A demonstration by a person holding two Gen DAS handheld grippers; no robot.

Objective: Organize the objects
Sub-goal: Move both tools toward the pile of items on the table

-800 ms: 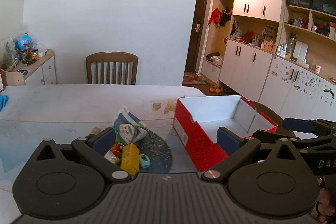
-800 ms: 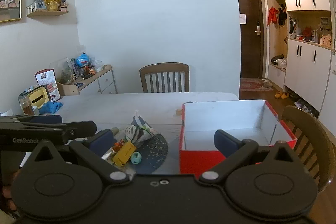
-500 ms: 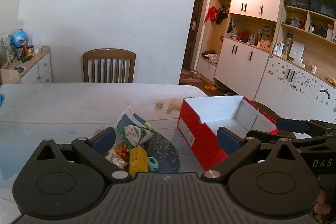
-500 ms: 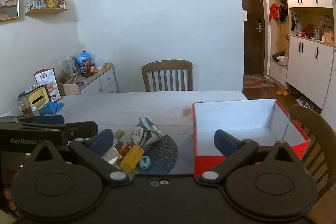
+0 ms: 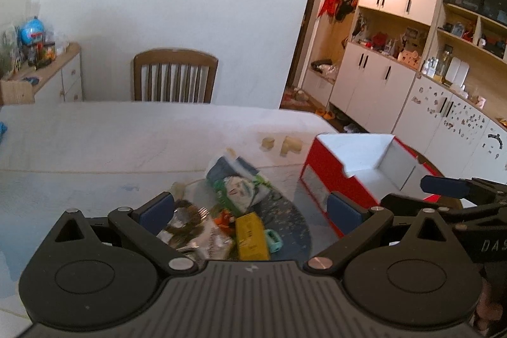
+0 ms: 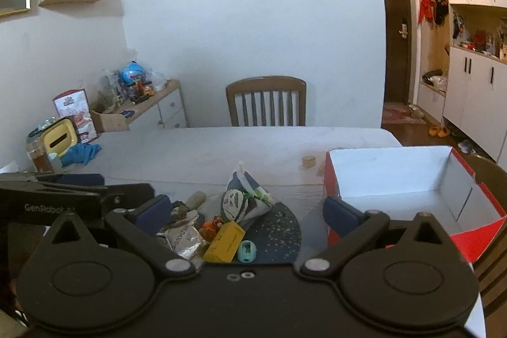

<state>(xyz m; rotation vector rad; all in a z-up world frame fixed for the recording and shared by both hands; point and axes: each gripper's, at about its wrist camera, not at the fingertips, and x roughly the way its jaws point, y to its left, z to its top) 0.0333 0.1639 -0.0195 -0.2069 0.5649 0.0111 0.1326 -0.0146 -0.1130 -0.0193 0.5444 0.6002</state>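
A pile of small items lies on a dark speckled mat (image 6: pixel 279 230): a tied patterned pouch (image 6: pixel 244 203), a yellow box (image 6: pixel 225 241), a silver foil packet (image 6: pixel 183 239), a small orange toy (image 6: pixel 210 225) and a teal piece (image 6: pixel 247 251). The pouch (image 5: pixel 237 186), yellow box (image 5: pixel 250 236) and foil packet (image 5: pixel 193 233) also show in the left wrist view. An open red box (image 6: pixel 412 198) with a white inside stands to the right (image 5: pixel 358 170). My left gripper (image 5: pixel 250 209) is open above the pile. My right gripper (image 6: pixel 245 209) is open and empty, also above the pile.
Wooden blocks (image 5: pixel 285 144) lie on the white table (image 5: pixel 126 141) behind the pile. A wooden chair (image 6: pixel 266 103) stands at the far side; another chair (image 6: pixel 494 211) is at the right. A sideboard (image 6: pixel 152 110) with clutter is at the left.
Both grippers have swung left, so the pile and red box sit further right in both views. The pile now looks closer. Both stay open.
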